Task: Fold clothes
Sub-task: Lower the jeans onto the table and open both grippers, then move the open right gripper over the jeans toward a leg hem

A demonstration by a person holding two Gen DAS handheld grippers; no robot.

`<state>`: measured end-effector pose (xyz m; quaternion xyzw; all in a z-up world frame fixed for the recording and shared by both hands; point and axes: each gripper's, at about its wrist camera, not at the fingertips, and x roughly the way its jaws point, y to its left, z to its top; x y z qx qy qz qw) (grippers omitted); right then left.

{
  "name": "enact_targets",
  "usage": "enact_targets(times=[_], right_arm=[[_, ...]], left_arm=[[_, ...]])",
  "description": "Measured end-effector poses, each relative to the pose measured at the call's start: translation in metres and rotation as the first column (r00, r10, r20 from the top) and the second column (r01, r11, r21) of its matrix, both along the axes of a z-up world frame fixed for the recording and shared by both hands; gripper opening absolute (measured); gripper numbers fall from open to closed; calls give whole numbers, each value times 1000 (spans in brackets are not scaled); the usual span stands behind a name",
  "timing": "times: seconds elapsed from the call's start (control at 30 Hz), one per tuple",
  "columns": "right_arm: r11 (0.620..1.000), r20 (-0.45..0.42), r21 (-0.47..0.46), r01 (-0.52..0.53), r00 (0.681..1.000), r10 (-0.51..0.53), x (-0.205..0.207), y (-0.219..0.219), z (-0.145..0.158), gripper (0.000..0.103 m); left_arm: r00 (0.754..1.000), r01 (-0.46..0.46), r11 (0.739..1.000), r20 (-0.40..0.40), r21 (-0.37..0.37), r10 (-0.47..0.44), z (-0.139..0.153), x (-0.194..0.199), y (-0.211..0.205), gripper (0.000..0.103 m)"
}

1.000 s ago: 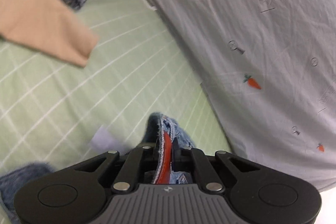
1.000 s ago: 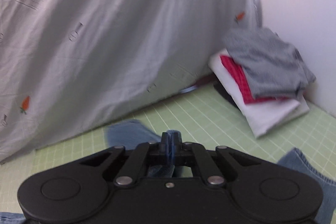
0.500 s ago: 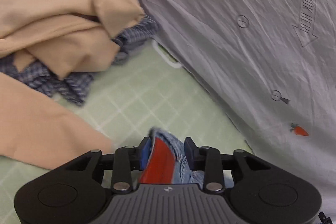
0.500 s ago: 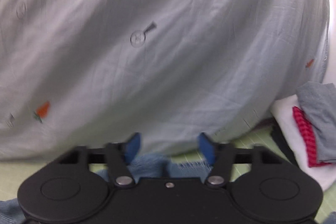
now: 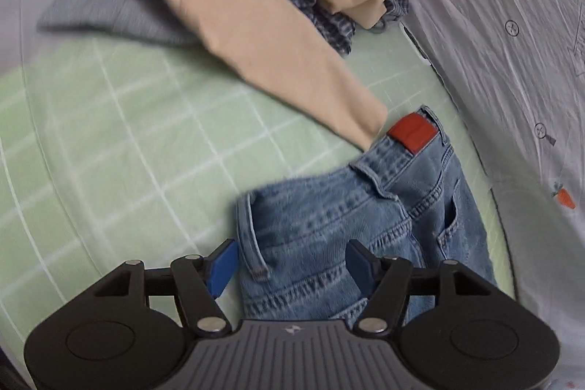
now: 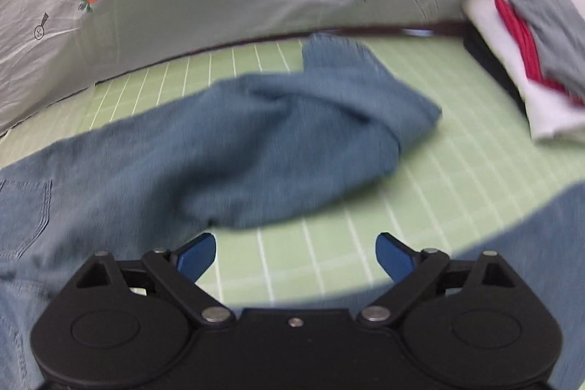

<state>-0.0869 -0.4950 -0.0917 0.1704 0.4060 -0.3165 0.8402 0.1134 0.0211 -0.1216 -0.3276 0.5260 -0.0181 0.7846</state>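
Denim jeans (image 5: 351,222) lie on the green checked bed (image 5: 109,148). Left view: my left gripper (image 5: 292,265) is opening, fingers spread, waistband between them unpinched. Right view: my right gripper (image 6: 296,253), fingers opening on nothing; the leg (image 6: 256,141) stretches crosswise ahead, bunched.
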Motion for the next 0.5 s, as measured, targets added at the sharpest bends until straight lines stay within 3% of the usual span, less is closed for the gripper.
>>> enact_targets(times=[0.1,0.17,0.2,0.23,0.37,0.5], right_arm=[[1000,17,3,-2,1000,2,-4,3,4,95],[1000,31,-3,3,1000,-3,-4,4,8,95],[1000,37,-2,8,999,-8,-5,3,10,95],[1000,43,-1,13,999,-13,-6,3,12,96],[999,27,21,33,999,-33,-11,9,10,96],[998,10,56,20,1000,-20,-18,21,5,96]], left_arm=[[1000,13,1000,23,28,-13,-3,2,-9,72],[999,33,998,42,54,-35,-3,4,-11,63],[998,35,997,51,62,-38,-2,3,-10,34],[997,37,997,61,69,-41,-2,3,-9,14],[994,18,1000,106,21,-20,2,-5,10,10],[984,-54,992,178,118,32,19,-18,32,9]])
